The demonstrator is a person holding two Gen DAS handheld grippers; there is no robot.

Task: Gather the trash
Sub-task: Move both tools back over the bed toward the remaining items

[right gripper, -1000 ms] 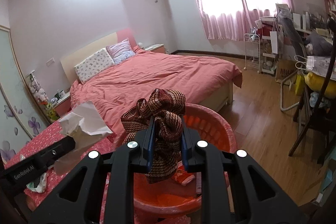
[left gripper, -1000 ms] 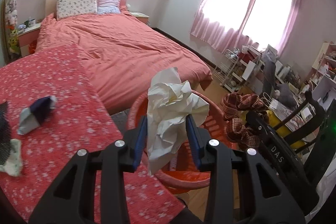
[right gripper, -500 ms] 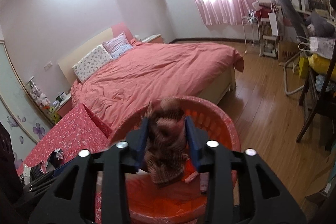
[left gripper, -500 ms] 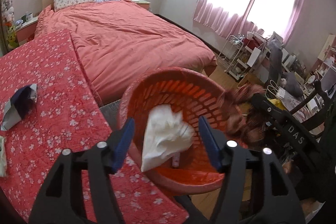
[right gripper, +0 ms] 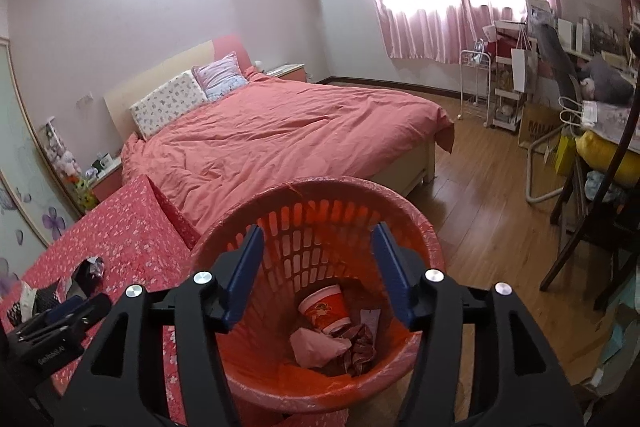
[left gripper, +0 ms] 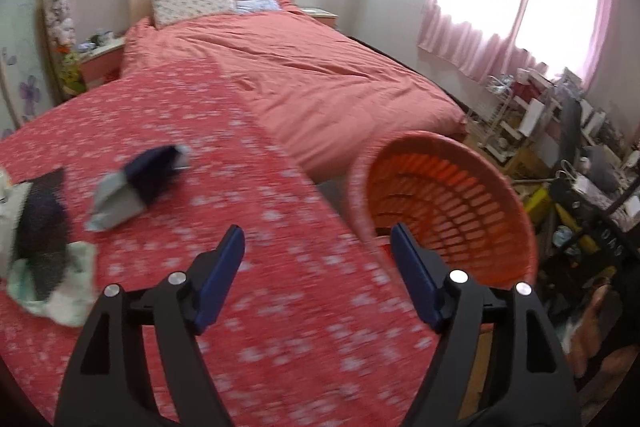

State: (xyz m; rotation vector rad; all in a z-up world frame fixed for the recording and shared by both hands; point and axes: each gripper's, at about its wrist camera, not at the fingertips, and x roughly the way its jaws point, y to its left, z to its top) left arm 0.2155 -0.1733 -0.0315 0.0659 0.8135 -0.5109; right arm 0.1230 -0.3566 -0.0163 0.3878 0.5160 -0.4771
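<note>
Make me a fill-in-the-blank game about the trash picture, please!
1. The crumpled paper now lies inside the orange ____.
2. Both the left tool and the right tool are ____, holding nothing.
3. The paper cup in the basket is lying on its ____.
4. The dark blue wrapper rests on the red flowered ____.

Missing words: basket; open; side; cloth

The basket (right gripper: 416,223) is standing on the floor just beside the table (right gripper: 132,227), at its 3 o'clock; the bed (right gripper: 288,135) is lying behind both, at 12 o'clock.
</note>
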